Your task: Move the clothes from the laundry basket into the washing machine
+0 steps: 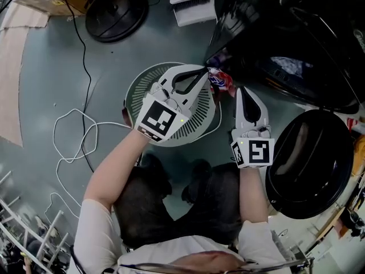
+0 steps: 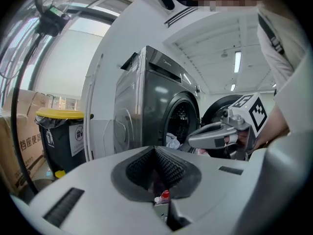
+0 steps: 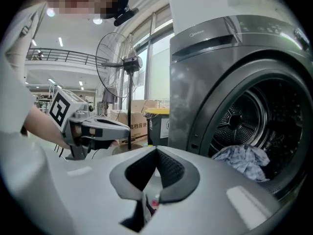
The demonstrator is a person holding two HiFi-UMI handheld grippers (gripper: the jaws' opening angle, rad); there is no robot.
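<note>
"So where's the garment (image 1: pixel 220 81)?"

"Held between both tools, just before the mouth of the washing machine (image 3: pixel 205 82). Left gripper (image 1: pixel 204 71) is clamped on one end, right gripper (image 1: pixel 240 90) pinched on the other; the open door (image 1: pixel 311 164) hangs beside the right one."

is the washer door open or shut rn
Open. The washing machine door is swung aside in the head view, and the right gripper view looks straight into the drum, clothes inside.
</note>
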